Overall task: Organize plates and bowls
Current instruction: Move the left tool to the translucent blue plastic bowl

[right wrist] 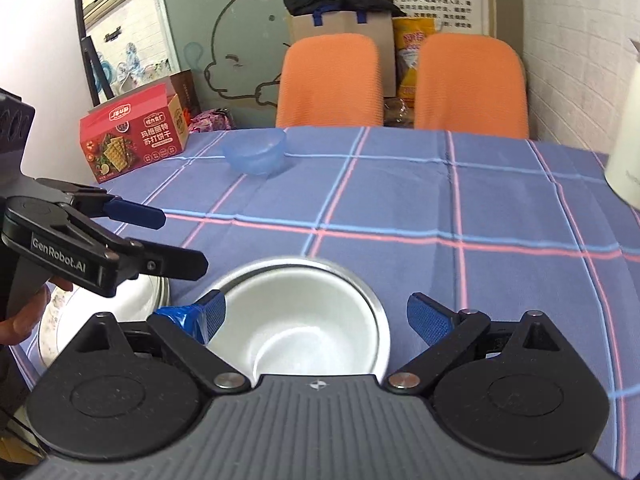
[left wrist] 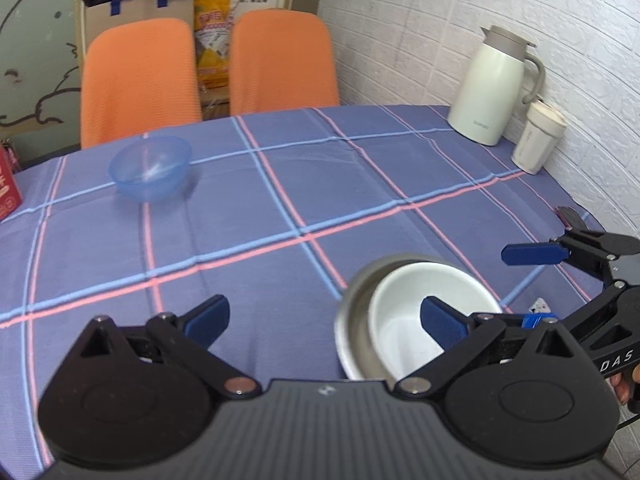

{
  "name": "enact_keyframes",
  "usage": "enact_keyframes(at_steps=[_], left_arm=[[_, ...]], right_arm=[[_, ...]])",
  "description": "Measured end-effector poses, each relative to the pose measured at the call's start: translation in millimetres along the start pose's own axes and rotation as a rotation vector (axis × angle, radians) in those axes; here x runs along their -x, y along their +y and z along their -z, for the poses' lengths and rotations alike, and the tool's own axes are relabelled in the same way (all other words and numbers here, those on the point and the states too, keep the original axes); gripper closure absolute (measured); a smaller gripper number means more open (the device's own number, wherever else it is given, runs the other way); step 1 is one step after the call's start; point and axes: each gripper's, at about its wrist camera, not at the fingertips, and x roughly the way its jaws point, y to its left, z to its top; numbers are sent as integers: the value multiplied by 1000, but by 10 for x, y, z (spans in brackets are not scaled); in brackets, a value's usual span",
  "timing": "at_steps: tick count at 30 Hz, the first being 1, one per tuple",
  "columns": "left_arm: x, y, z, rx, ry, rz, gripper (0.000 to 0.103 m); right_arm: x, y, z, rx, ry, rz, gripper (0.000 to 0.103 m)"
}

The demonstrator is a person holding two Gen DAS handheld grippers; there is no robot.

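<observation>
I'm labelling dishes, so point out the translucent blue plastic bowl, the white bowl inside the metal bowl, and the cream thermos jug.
Translucent blue plastic bowl [left wrist: 150, 168]: left wrist view, inner basin.
White bowl [right wrist: 296, 320]: right wrist view, inner wall.
Cream thermos jug [left wrist: 486, 92]: left wrist view, body.

checked tablecloth [left wrist: 280, 184] covers the table; two orange chairs [left wrist: 140, 80] behind it; cream jug [left wrist: 490, 88] and cup [left wrist: 538, 140] by the brick wall (cup just beside jug); red cracker box [right wrist: 134, 138] at far left edge
</observation>
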Motion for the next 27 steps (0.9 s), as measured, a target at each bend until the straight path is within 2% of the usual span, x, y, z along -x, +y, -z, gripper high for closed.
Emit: enact_keyframes(at_steps=[6,13,19,22,27], left_arm=[[15,405,-39,40,-6,-38,3],[-133,950,-115,95,17,-94,3],[-291,1445,-232,169,26,-133,3],[-413,1631,-406,182,9,-168,3],[-713,1921,-860,240,-54,-122,3]], right_arm=[[-315,265,-337,111,23,2,18],[-890,614,-728,250,67,-12,18],[-1368,684,-975,281,97,-36,18],[-1629,642,-1089,271,121,-38,18],[-2053,539,-1238,248,153,-16,18]])
